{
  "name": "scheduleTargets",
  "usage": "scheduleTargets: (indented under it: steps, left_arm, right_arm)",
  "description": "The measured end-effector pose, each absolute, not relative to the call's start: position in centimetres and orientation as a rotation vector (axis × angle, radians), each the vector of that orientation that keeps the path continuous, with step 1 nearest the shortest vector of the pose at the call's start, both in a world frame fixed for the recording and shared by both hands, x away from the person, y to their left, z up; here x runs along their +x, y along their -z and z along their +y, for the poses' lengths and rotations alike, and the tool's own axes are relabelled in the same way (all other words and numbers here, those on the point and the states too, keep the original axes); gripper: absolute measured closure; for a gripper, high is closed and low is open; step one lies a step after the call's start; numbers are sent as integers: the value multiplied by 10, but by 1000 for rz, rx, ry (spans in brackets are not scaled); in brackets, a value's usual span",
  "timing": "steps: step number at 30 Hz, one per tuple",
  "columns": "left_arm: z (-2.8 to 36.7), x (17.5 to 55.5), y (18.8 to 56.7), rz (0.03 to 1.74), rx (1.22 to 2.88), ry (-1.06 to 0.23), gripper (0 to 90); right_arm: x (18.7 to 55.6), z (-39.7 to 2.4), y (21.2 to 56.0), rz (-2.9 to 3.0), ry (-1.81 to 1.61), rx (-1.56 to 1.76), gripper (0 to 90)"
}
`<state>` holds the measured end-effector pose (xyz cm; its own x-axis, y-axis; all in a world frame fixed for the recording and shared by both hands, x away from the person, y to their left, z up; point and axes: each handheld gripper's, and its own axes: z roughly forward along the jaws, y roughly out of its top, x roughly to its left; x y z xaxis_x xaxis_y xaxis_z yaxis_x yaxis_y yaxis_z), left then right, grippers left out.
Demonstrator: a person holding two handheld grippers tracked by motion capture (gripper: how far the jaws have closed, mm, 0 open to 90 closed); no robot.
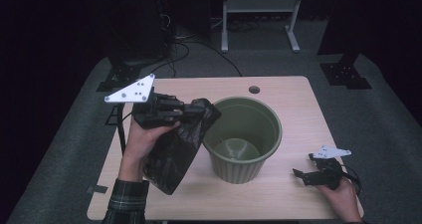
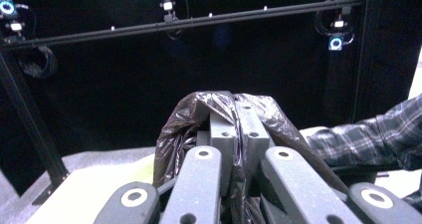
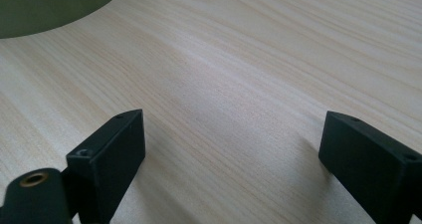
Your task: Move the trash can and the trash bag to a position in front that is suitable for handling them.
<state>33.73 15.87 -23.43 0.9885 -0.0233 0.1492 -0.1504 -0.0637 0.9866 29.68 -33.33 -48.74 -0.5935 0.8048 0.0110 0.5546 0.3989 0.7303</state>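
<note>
Left tool (image 1: 191,112): my jaws pinch the black bag (image 1: 171,154), lifted near the tabletop's (image 1: 293,109) left edge.
Right tool (image 1: 304,176): wide, holding nothing, near the right front corner.
Green pot (image 1: 242,134): middle, no readable writing.

Occlusion and cropping notes.

High view: black bin bag (image 1: 174,149) covers the left part of the green pot's (image 1: 244,139) rim and outer wall. Left gripper (image 1: 191,112) fingertips are buried in the bag folds; pad contact line not resolvable. The bag's lower end hides the table (image 1: 288,92) beneath it. Both forearms are cut off by the bottom edge. Right gripper (image 1: 302,175) is small and dark; jaw detail is poor here.

Left gripper view: bag (image 2: 199,114) is draped over the jaw tips, its bottom cropped by the frame edge. Plaid sleeve (image 2: 358,139) is cut off at the right edge.

Right gripper view: pot (image 3: 50,5) is cropped to one corner. Right gripper (image 3: 231,149) body is out of frame.
</note>
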Motion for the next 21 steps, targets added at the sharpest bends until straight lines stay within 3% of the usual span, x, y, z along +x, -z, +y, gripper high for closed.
scheduleTargets:
  steps: [21]
  left_arm:
    - [99,363,176,-250,1542,-19,878]
  right_arm:
    - [297,-333,487,2316,-1015,1179,97]
